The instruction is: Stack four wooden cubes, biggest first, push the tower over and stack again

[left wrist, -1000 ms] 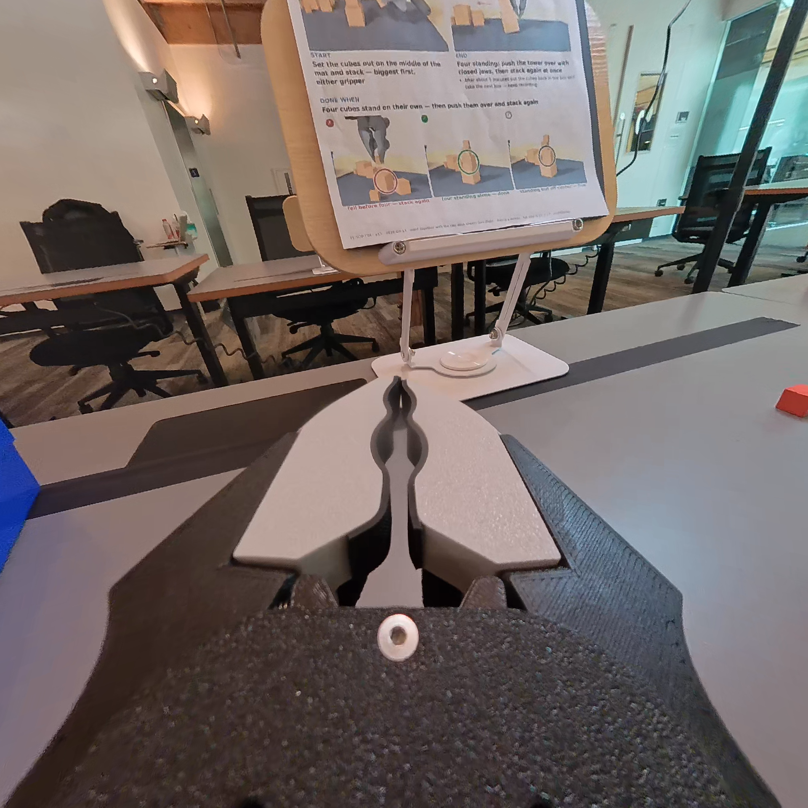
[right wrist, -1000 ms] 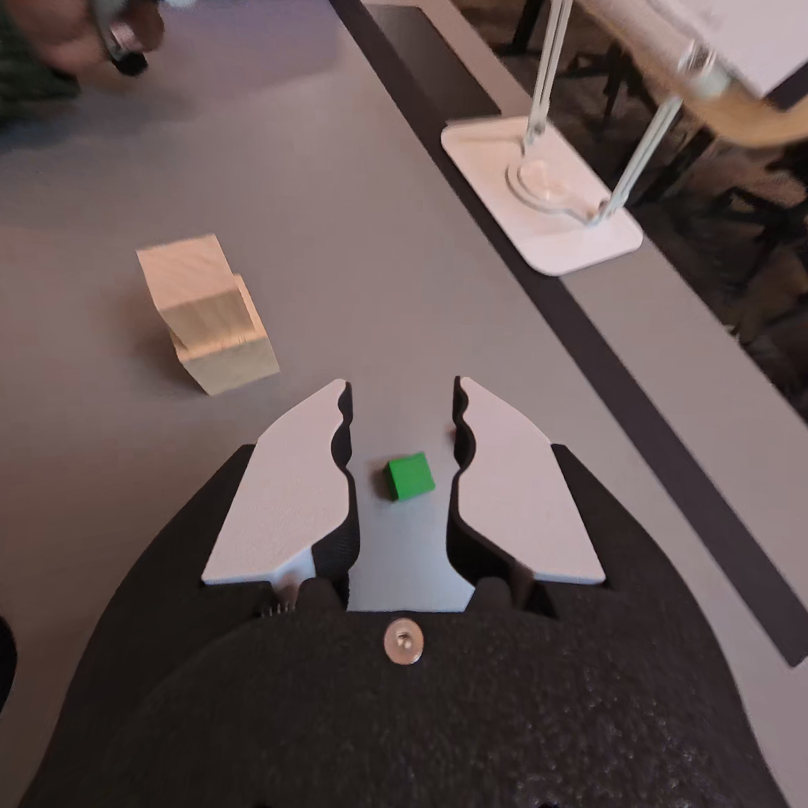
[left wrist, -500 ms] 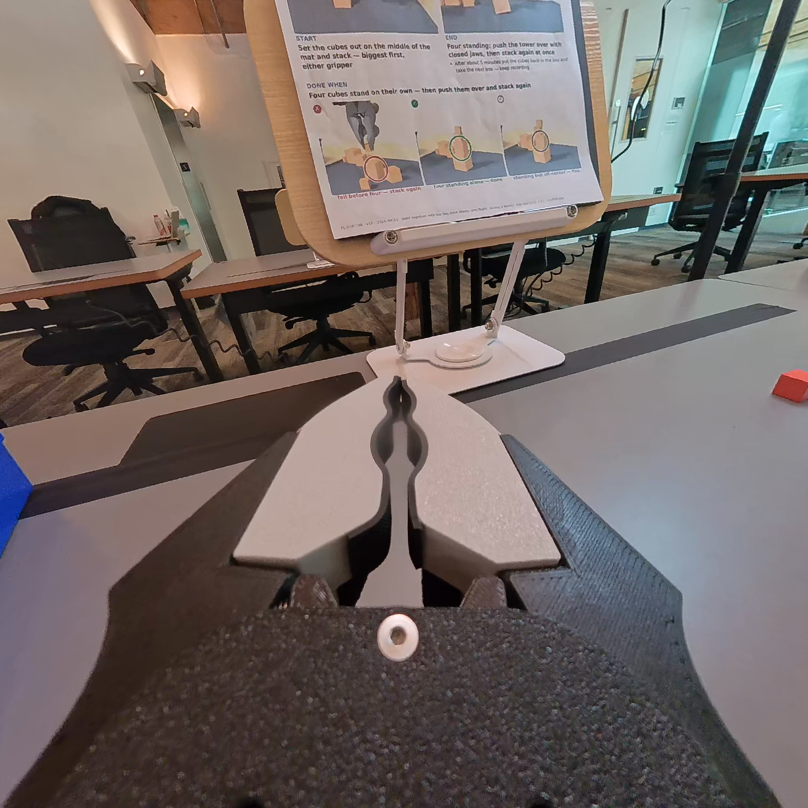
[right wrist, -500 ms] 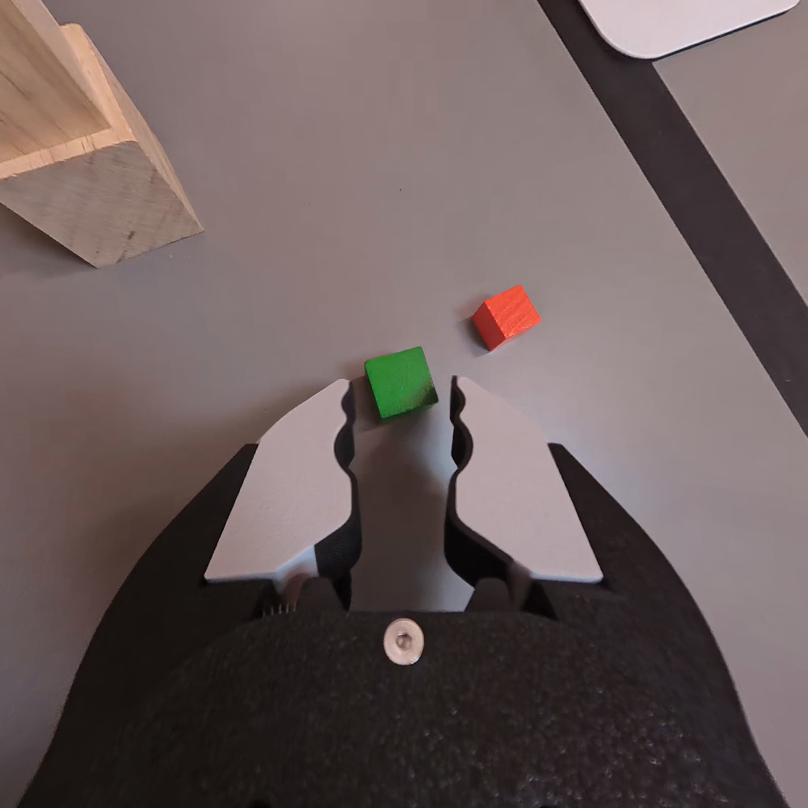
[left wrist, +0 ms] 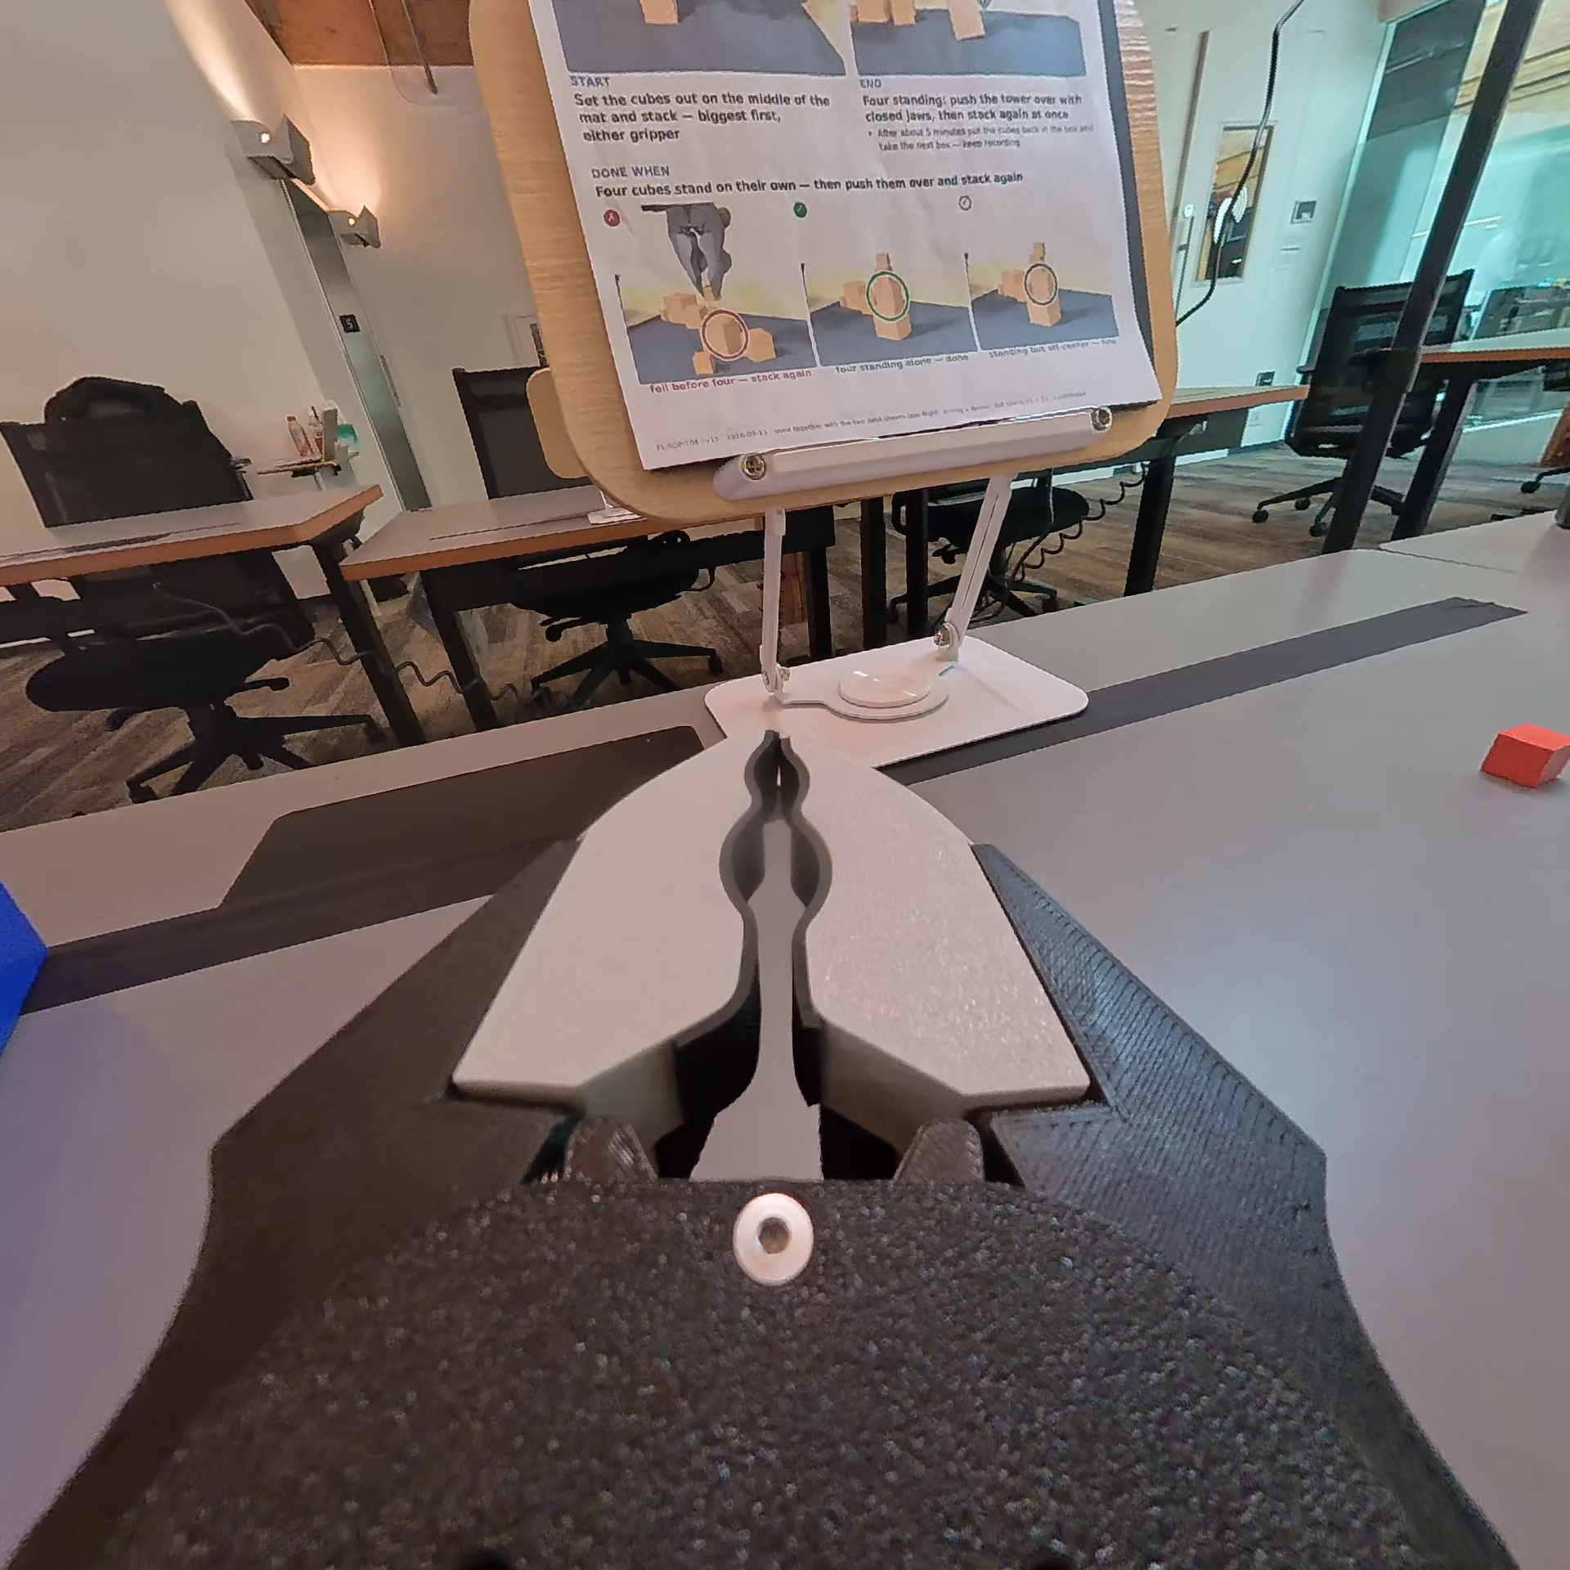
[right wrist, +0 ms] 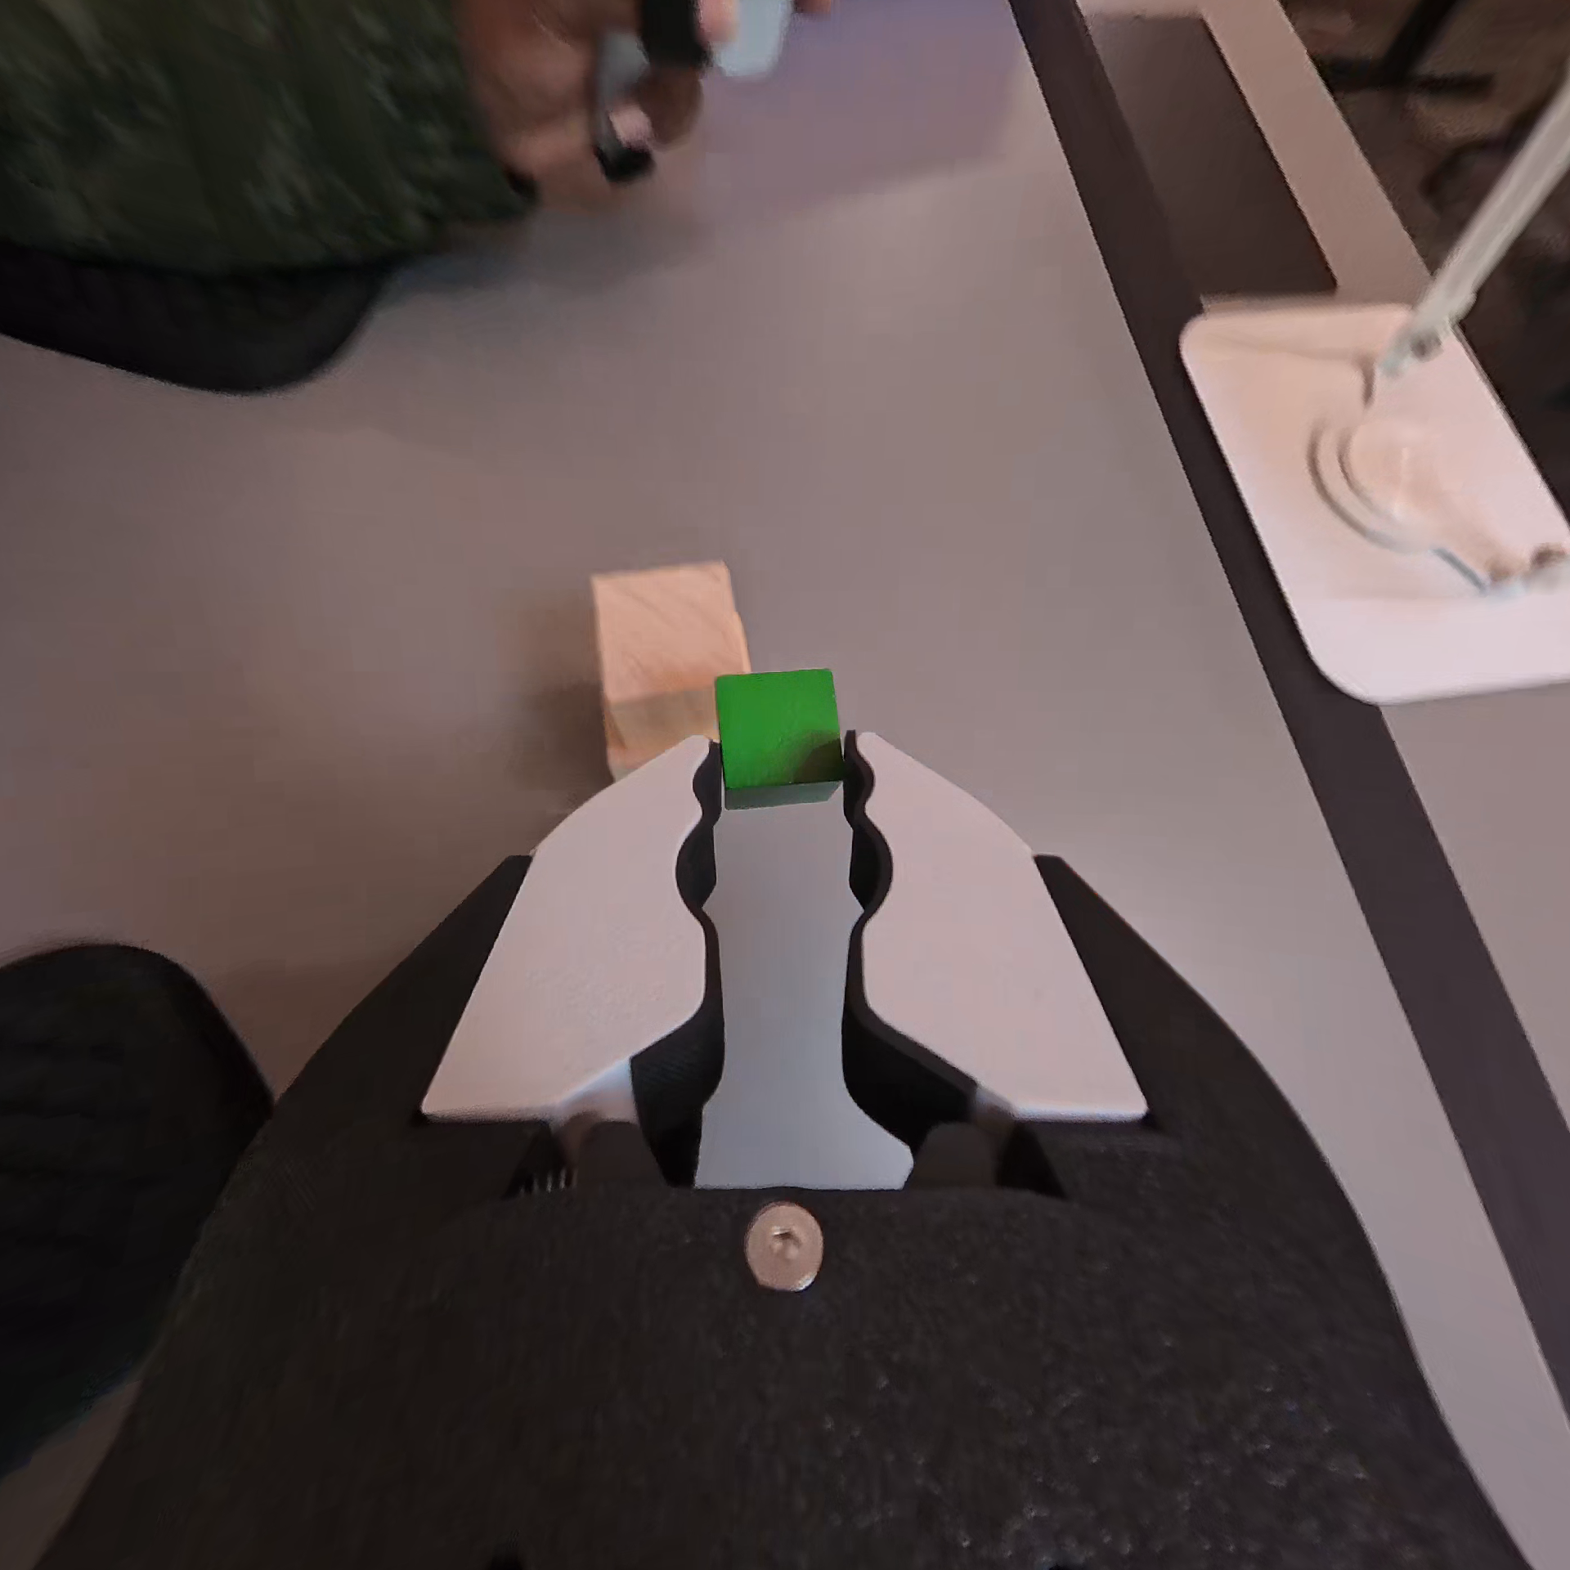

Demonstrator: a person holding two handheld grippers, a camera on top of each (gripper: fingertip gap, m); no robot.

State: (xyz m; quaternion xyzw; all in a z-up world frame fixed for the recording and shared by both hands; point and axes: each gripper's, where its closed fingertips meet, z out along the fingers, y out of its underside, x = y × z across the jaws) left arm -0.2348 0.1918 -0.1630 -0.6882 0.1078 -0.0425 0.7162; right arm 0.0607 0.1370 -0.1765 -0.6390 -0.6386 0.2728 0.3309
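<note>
The right claw (right wrist: 780, 756) is clamped on a small green cube (right wrist: 777, 731), its two white fingertips (right wrist: 680, 765) pressed against the cube's left and right faces, with the cube's far half sticking out past the tips. Just beyond and to the left of it stands a pale wooden block (right wrist: 663, 646) on the grey worktop (right wrist: 892, 425); whether this is one block or two stacked is hard to tell from this angle, and the green cube overlaps its right near corner in view. The left claw (left wrist: 777, 756) hangs low over the worktop with its fingers pressed together on nothing, pointing at the white base (left wrist: 900, 697) of a stand that carries a printed sheet (left wrist: 849, 212). A red cube (left wrist: 1525, 754) lies well apart to its right, and a blue object (left wrist: 17, 951) shows at the left edge. In the right wrist view a person's hand (right wrist: 595, 93) and dark green sleeve (right wrist: 238, 127) sit far left, blurred. A dark strip (right wrist: 1189, 425) runs along the worktop to the right, with the stand base beyond it; the ground between the wooden block and that strip is bare, as is the stretch to the block's left.
</note>
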